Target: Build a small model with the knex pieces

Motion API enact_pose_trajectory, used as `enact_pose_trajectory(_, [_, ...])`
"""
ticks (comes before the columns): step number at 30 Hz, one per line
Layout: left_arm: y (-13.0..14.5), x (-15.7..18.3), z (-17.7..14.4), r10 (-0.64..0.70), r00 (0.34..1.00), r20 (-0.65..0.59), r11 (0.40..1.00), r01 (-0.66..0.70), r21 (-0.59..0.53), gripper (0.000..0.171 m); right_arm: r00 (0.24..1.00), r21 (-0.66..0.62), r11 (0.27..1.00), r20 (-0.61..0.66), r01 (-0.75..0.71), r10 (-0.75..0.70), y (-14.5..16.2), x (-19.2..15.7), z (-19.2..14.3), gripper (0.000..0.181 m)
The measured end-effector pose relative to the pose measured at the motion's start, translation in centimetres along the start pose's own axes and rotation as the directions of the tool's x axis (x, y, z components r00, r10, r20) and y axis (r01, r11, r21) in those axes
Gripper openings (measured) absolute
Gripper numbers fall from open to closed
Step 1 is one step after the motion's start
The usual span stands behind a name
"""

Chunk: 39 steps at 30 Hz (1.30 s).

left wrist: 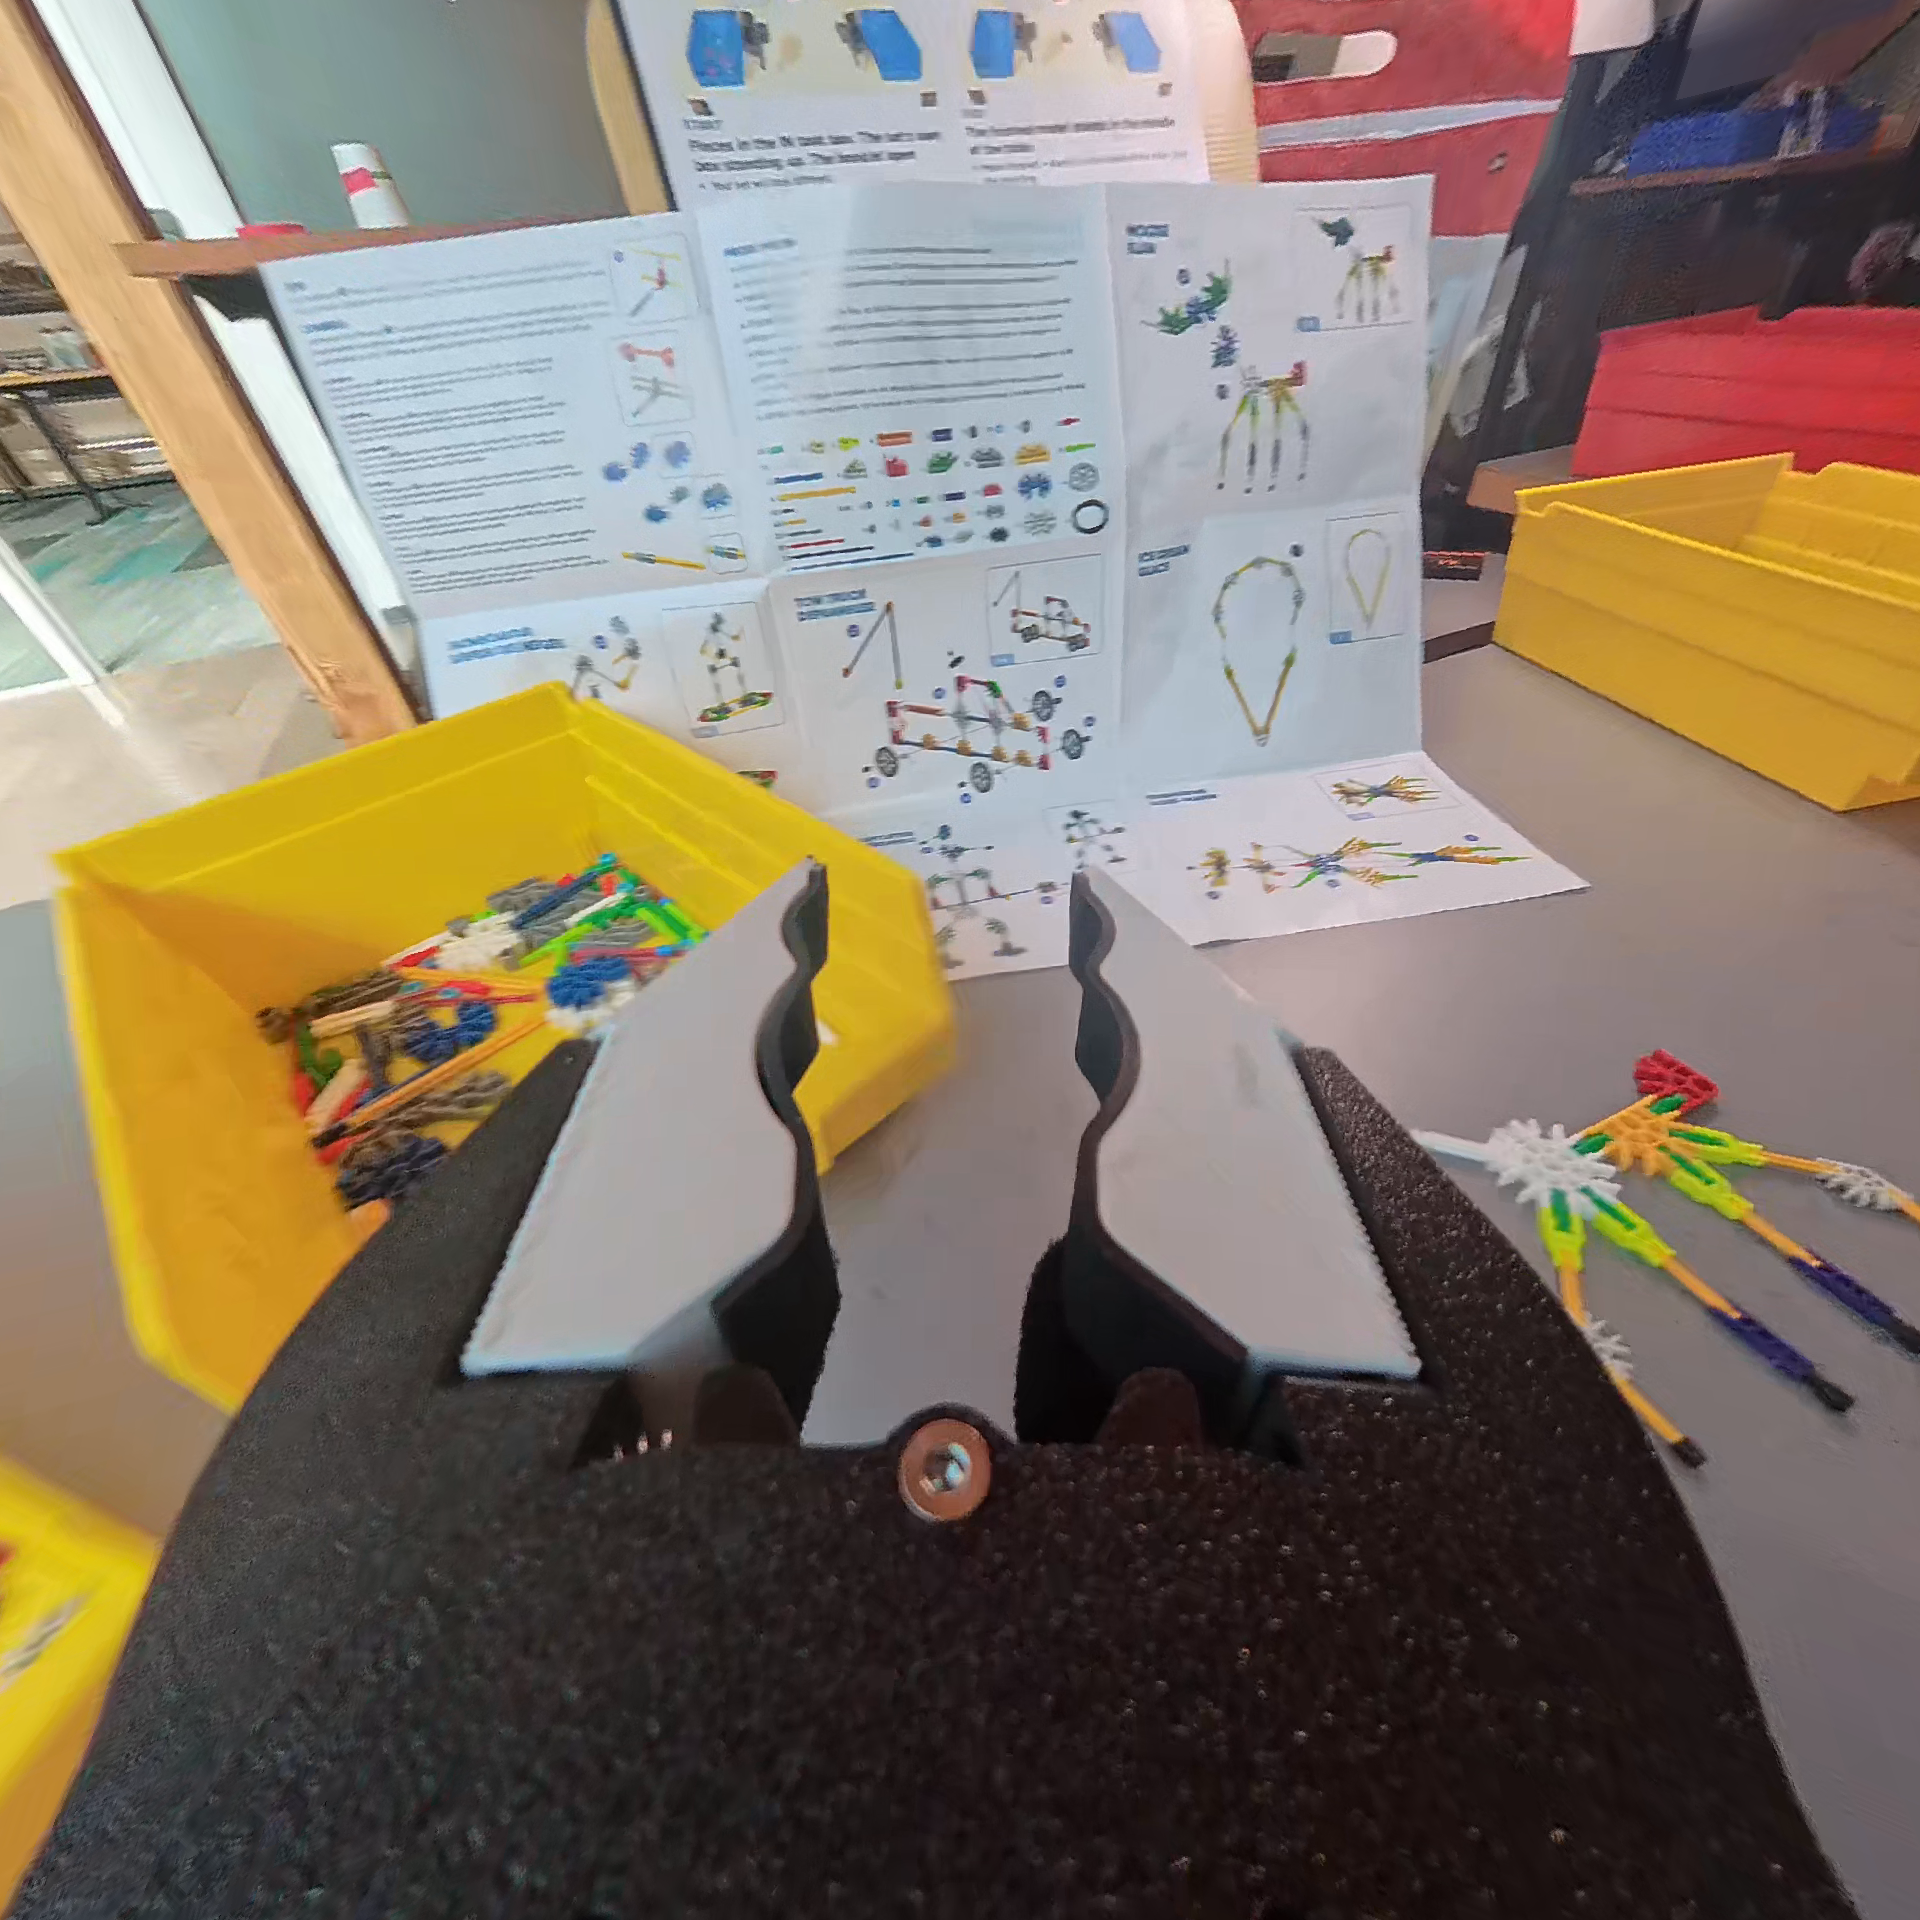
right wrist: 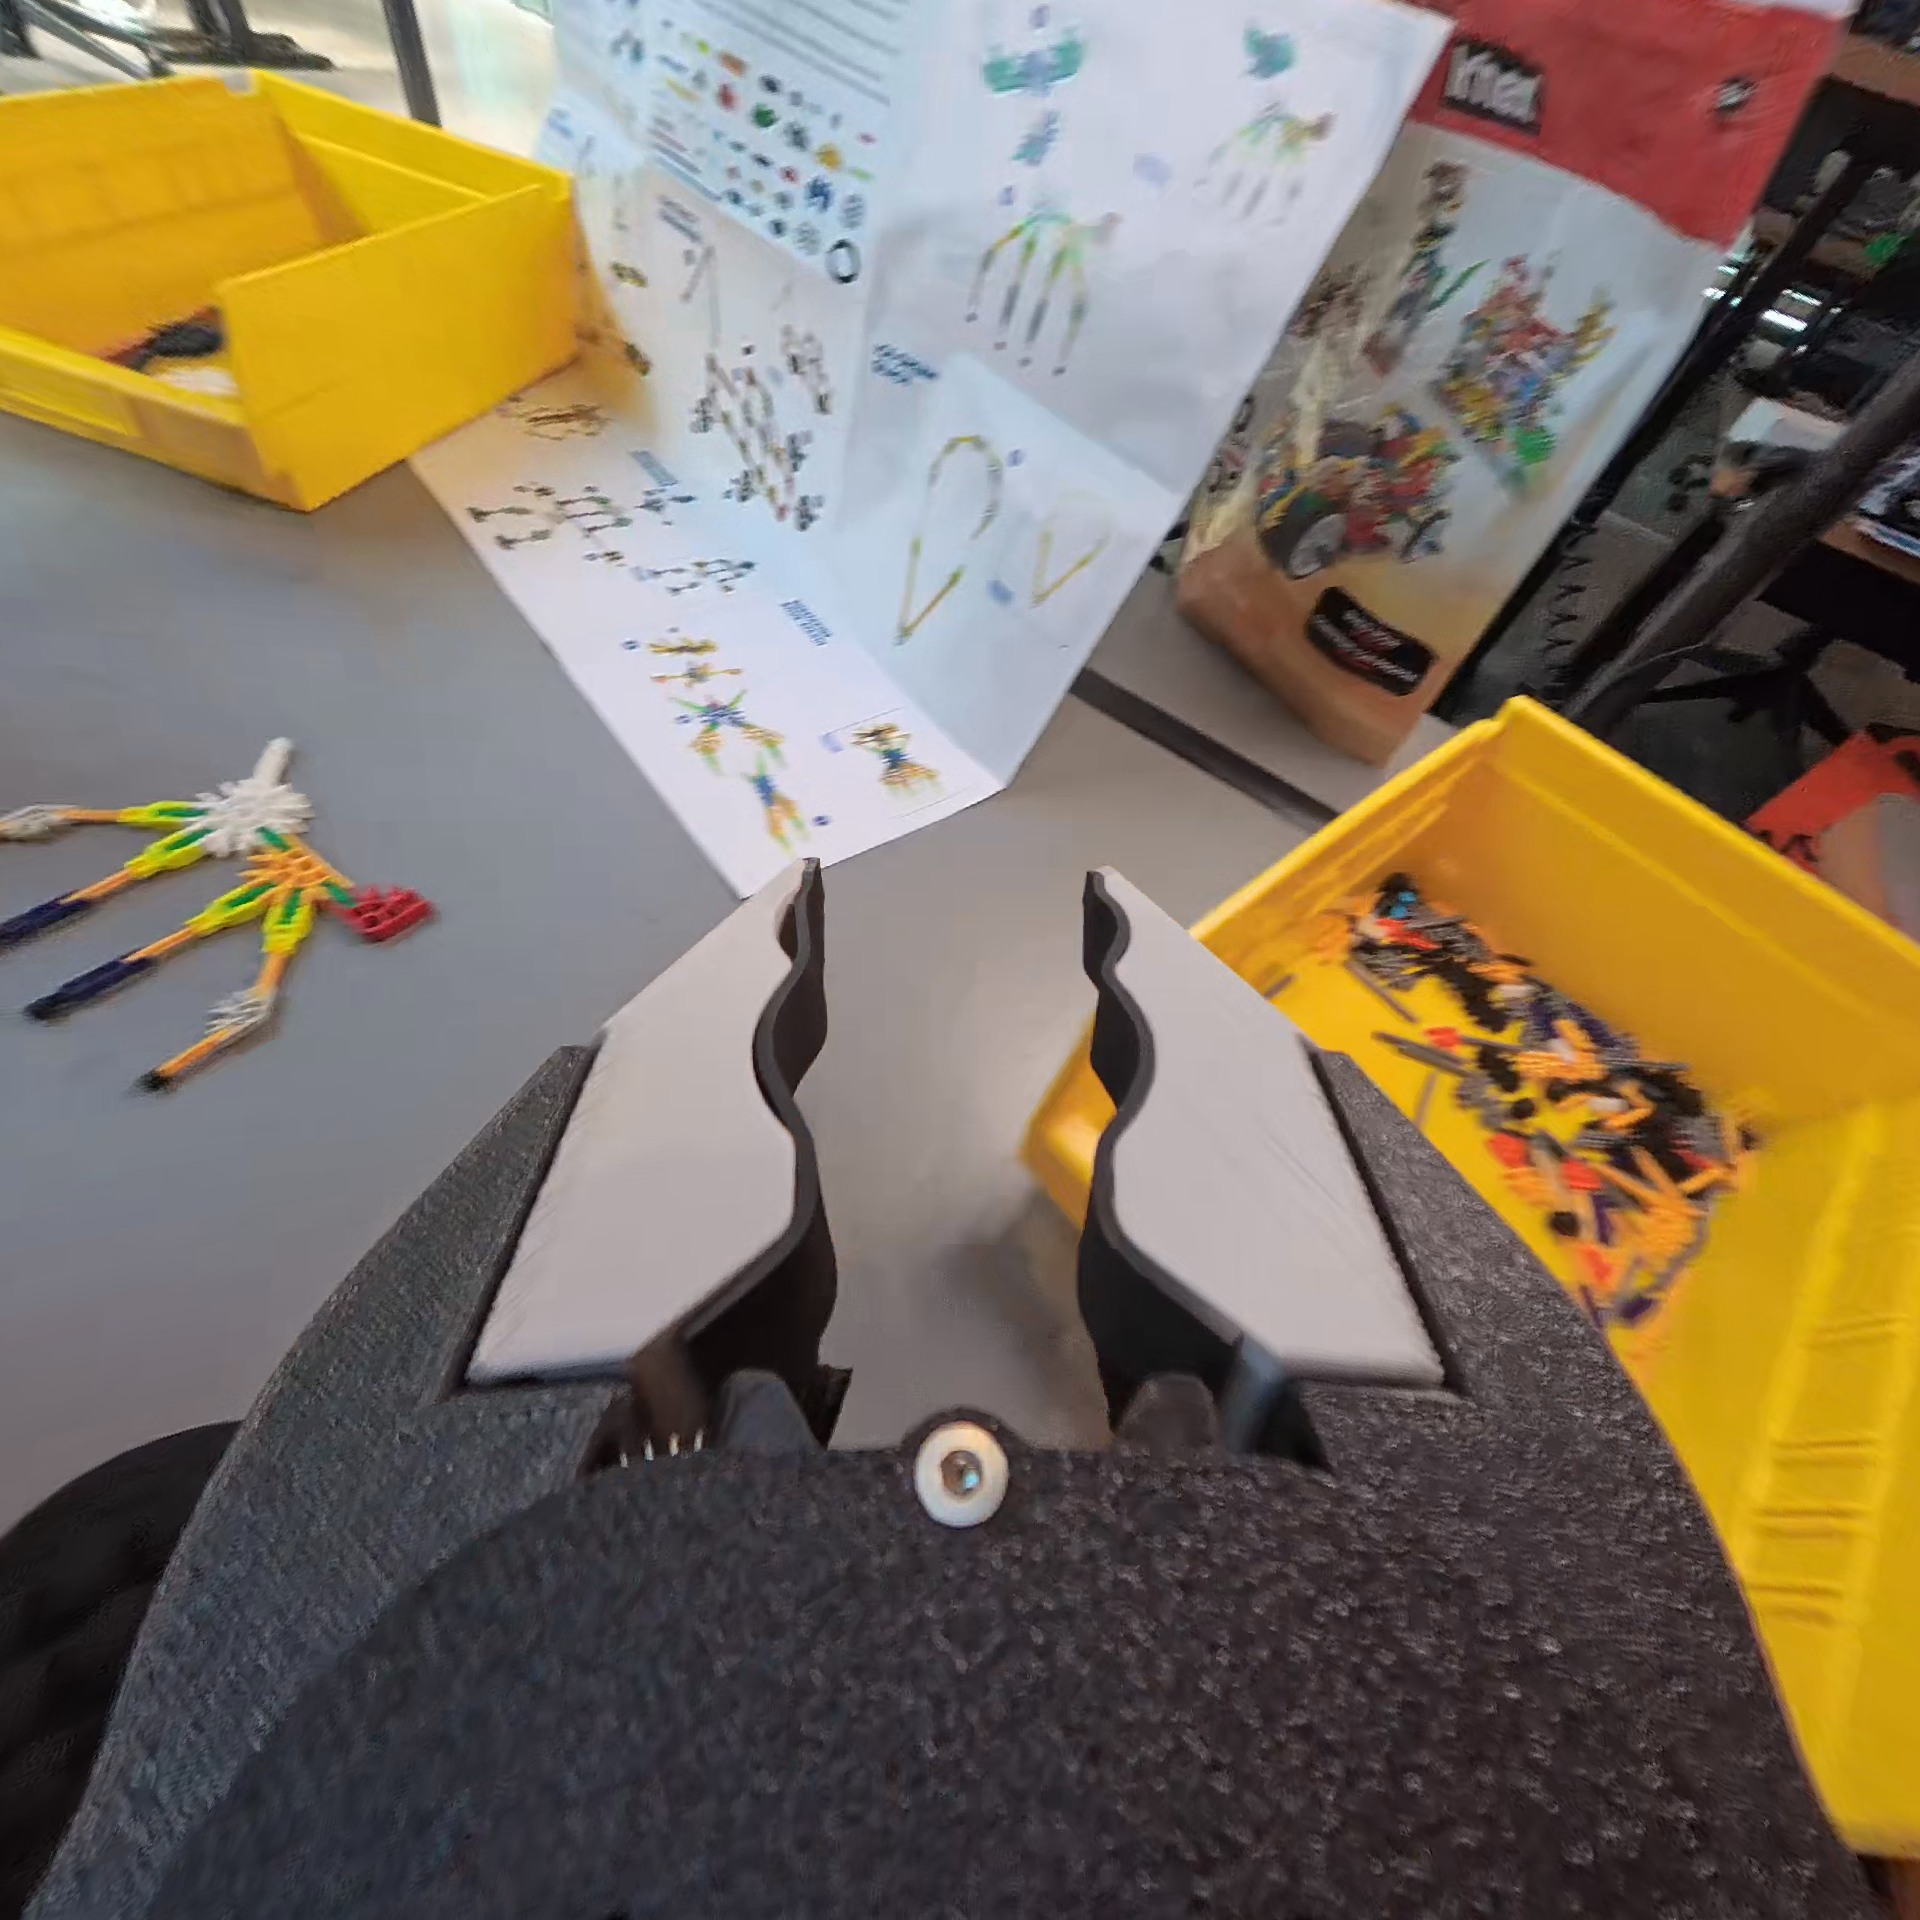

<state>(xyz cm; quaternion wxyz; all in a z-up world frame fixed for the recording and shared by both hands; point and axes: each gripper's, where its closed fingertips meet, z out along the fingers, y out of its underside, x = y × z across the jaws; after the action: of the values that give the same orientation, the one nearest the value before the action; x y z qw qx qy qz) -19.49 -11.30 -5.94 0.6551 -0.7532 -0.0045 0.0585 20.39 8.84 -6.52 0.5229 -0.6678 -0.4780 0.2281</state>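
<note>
Grey tabletop point(left wrist: 1351, 1018) is carrying a propped instruction sheet point(left wrist: 914, 499) and a rod-and-connector figure point(right wrist: 239, 883); the left gripper point(left wrist: 948, 883), fingers apart and empty, is hovering beside a yellow parts bin point(left wrist: 208, 1143), while the right gripper point(right wrist: 951, 883), likewise spread and empty, is hanging near another yellow bin point(right wrist: 1818, 1351).

- My left gripper point(left wrist: 948, 883), two grey fingers with wavy black pads on a black textured body, hangs with jaws apart and nothing between them, above the grey bench point(left wrist: 1558, 997).
- Just left of my fingers, near the bench's left edge, sits a yellow plastic bin point(left wrist: 187, 1091) holding a heap of mixed coloured plastic rods and connectors point(left wrist: 478, 997).
- Toward the bench's right edge lies a flat built figure of rods and snowflake connectors, white, orange, green, blue, with a red piece on top point(left wrist: 1621, 1174), well apart from me.
- At the far edge stands a folded white instruction sheet with coloured diagrams point(left wrist: 935, 499).
- At the far right corner lies another yellow bin point(left wrist: 1704, 644).
</note>
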Motion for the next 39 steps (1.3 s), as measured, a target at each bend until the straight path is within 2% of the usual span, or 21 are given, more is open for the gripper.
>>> enact_pose_trajectory(2, [0.3,-4.7,-2.2,0.046,0.992,0.114,0.997,-0.039,-0.065,0.045,0.998,0.012,1.000,0.052,-0.026,0.025,2.1,-4.9,0.7,0.049])
enact_pose_trajectory(5, [1.3,-14.7,-5.7,0.164,0.950,0.265,0.954,-0.084,-0.287,0.046,0.992,0.028,0.999,0.119,-0.038,0.035,4.0,-9.8,2.4,0.048])
enact_pose_trajectory(6, [2.1,-18.4,-6.6,0.197,0.936,0.291,0.921,-0.074,-0.383,0.046,0.989,0.041,0.998,0.142,-0.043,0.037,4.0,-10.9,3.0,0.048])
enact_pose_trajectory(8, [4.9,-24.1,-7.4,0.157,0.950,0.268,0.825,0.023,-0.564,0.049,0.986,0.033,0.999,0.164,0.007,-0.012,3.8,-12.1,4.2,0.048])
enact_pose_trajectory(10, [8.7,-28.1,-7.9,0.082,0.972,0.222,0.680,0.108,-0.725,0.056,0.979,0.055,0.998,0.199,0.033,-0.043,2.7,-12.9,5.3,0.047])
enact_pose_trajectory(12, [12.4,-30.1,-8.6,0.031,0.986,0.161,0.515,0.123,-0.849,0.063,0.968,0.079,0.996,0.244,0.034,-0.052,1.3,-13.8,6.2,0.047])
enact_pose_trajectory(13, [13.7,-30.8,-8.6,0.021,0.990,0.140,0.464,0.115,-0.878,0.065,0.965,0.088,0.995,0.251,0.049,-0.070,0.7,-14.0,6.5,0.047])
enact_pose_trajectory(19, [18.4,-31.6,-9.1,-0.081,0.996,0.044,0.258,0.064,-0.964,0.071,0.958,0.083,0.994,0.273,0.067,-0.087,0.0,-14.3,6.9,0.047])
enact_pose_trajectory(22, [19.5,-31.6,-9.8,-0.105,0.994,0.017,0.195,0.038,-0.980,0.064,0.964,0.065,0.997,0.260,0.038,-0.054,0.8,-13.5,6.4,0.046])
enact_pose_trajectory(26, [19.2,-32.0,-9.9,-0.077,0.997,-0.013,0.197,0.002,-0.980,0.059,0.970,0.058,0.998,0.244,-0.010,-0.005,1.5,-12.6,5.9,0.045])
enact_pose_trajectory(28, [18.1,-32.3,-10.1,-0.027,0.999,-0.035,0.227,-0.028,-0.974,0.058,0.970,0.063,0.998,0.241,-0.017,0.001,1.5,-12.5,5.7,0.045])
enact_pose_trajectory(29, [16.9,-32.2,-10.0,-0.004,0.999,-0.045,0.268,-0.042,-0.962,0.056,0.971,0.065,0.998,0.240,-0.012,-0.004,1.5,-12.6,5.6,0.044])
enact_pose_trajectory(30, [15.2,-32.6,-9.6,0.060,0.998,-0.037,0.335,-0.055,-0.940,0.016,0.971,0.067,0.998,0.239,-0.008,-0.008,1.4,-12.6,5.4,0.044])
enact_pose_trajectory(31, [13.1,-33.3,-9.2,0.140,0.990,-0.007,0.408,-0.064,-0.911,0.000,0.970,0.071,0.997,0.241,-0.005,-0.012,1.4,-12.8,5.3,0.044])
enact_pose_trajectory(33, [9.4,-31.2,-8.9,0.125,0.992,-0.030,0.544,-0.094,-0.834,0.000,0.965,0.083,0.997,0.261,-0.010,-0.012,1.1,-13.3,5.5,0.044])
enact_pose_trajectory(34, [8.5,-30.3,-9.2,0.139,0.989,-0.048,0.564,-0.119,-0.817,0.000,0.962,0.089,0.996,0.273,-0.009,-0.015,0.9,-13.6,5.7,0.044])
enact_pose_trajectory(36, [9.0,-30.2,-10.3,0.207,0.977,-0.050,0.526,-0.154,-0.837,0.000,0.954,0.104,0.995,0.298,0.006,-0.037,0.3,-14.5,6.2,0.044])
enact_pose_trajectory(39, [10.8,-30.7,-11.2,0.202,0.979,0.003,0.497,-0.100,-0.862,0.004,0.941,0.129,0.991,0.329,0.042,-0.083,-0.7,-15.8,7.0,0.044])
